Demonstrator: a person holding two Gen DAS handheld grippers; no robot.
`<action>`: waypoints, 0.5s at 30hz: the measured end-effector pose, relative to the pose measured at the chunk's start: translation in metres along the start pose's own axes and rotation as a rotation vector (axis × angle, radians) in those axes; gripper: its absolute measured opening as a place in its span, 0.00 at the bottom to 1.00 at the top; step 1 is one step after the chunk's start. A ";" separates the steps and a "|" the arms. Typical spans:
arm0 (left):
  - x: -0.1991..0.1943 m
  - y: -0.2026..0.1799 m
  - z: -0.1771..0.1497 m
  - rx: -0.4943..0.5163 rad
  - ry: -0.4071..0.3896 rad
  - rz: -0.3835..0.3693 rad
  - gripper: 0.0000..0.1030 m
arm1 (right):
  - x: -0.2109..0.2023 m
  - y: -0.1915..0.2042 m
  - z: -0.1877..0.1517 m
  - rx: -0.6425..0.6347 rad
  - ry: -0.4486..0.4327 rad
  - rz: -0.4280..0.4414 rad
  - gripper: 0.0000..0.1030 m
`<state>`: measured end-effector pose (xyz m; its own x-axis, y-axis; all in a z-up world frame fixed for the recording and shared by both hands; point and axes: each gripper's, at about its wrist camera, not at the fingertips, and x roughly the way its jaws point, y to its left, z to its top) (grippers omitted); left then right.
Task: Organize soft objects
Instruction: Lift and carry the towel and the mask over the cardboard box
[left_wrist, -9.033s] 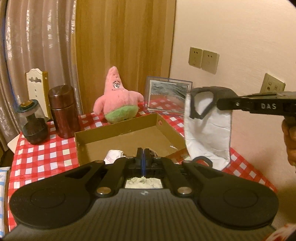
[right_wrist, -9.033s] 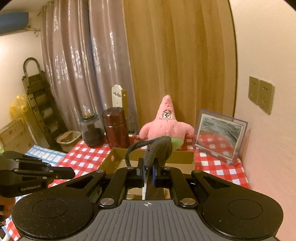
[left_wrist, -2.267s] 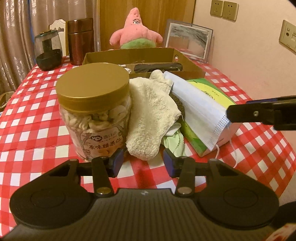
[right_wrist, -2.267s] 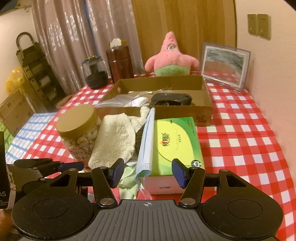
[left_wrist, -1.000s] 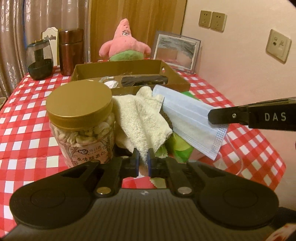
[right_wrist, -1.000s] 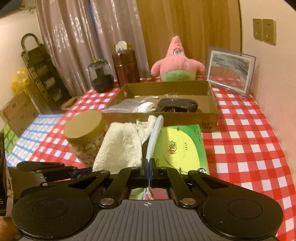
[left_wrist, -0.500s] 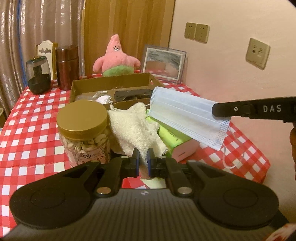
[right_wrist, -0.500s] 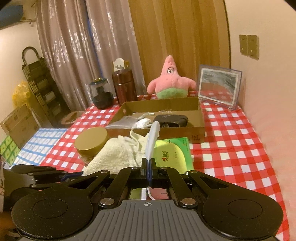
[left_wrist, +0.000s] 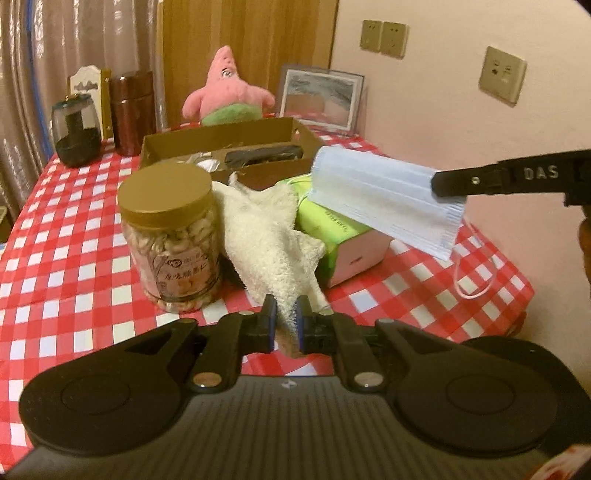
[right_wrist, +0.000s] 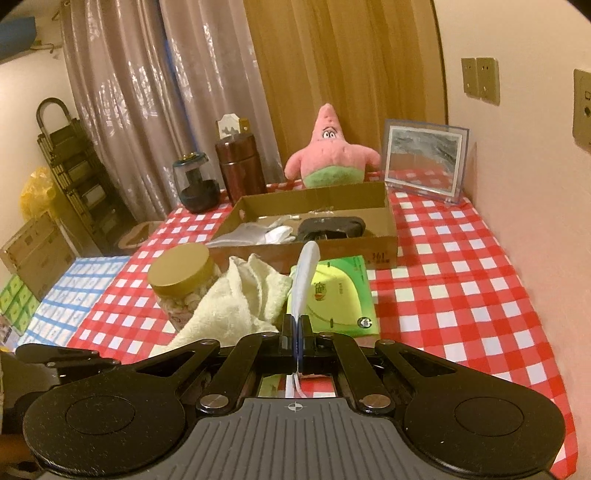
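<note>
Both sets of jaws are clamped on cloth. Those of the left gripper (left_wrist: 284, 314) pinch the near tip of the cream towel (left_wrist: 266, 236), having eased slightly apart in the last half second with the towel between them and their pads touching it; those of the right gripper (right_wrist: 295, 334) are shut tight on the short edge of the blue face mask (left_wrist: 384, 206).

Against the views of a second ago, the mask now hangs clear of the green tissue box (right_wrist: 338, 295), and the towel is stretched up from the heap between the nut jar (left_wrist: 171, 236) and that box. I judge both soft things picked and ready to carry to the cardboard box (right_wrist: 369, 243) in the middle of the table (right_wrist: 461, 295), where a dark item and pale cloths already lie.

On room: the table's right side is bare check cloth, and the wall runs close along its right edge. The jar and tissue box stand between the grippers and the cardboard box, so the loads must pass over them. The mask's ear loop (left_wrist: 474, 280) dangles over the near right corner and might snag.
</note>
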<state>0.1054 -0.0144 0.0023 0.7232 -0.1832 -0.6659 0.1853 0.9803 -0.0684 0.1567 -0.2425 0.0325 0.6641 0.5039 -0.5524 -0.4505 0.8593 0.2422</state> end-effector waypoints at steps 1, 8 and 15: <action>0.002 0.001 0.000 -0.007 0.004 0.003 0.12 | 0.002 0.000 0.000 0.000 0.003 0.000 0.00; 0.027 0.012 0.005 -0.013 0.018 0.033 0.44 | 0.015 -0.004 -0.001 0.011 0.015 0.002 0.01; 0.065 0.023 0.011 0.016 0.050 0.076 0.59 | 0.030 -0.008 0.000 0.012 0.031 0.002 0.01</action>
<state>0.1637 -0.0048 -0.0346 0.7012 -0.1042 -0.7053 0.1423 0.9898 -0.0048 0.1796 -0.2343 0.0138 0.6443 0.5032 -0.5759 -0.4450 0.8591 0.2528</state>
